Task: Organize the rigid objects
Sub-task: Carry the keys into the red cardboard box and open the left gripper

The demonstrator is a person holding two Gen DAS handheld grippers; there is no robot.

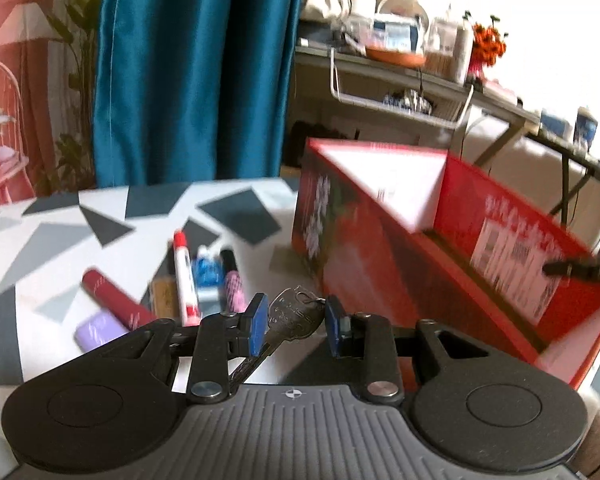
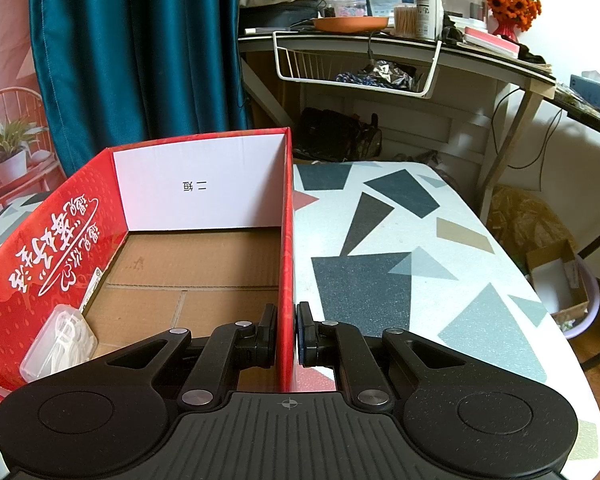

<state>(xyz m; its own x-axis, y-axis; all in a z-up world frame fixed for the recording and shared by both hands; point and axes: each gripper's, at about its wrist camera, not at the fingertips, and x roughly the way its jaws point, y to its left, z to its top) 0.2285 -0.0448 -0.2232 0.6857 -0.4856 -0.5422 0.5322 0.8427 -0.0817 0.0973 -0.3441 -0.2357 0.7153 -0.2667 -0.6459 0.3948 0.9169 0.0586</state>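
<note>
The left gripper [image 1: 296, 320] has its blue-padded fingers [image 1: 258, 322] drawn in narrow on a silver metal key [image 1: 294, 316], its stamped lettering too blurred to read. Beyond the fingers, on the white surface with grey and black geometric shapes [image 1: 60, 208], lie a white tube with a red cap [image 1: 185, 276], a dark red cylinder [image 1: 114, 298] and a pink patterned stick [image 1: 233, 286]; their labels are unreadable. The right gripper [image 2: 287, 334] has its fingers clamped on the side wall of the open red cardboard box [image 2: 287, 240], which bears white Chinese script. A clear plastic case [image 2: 58, 344] lies inside the box, left of the fingers.
</note>
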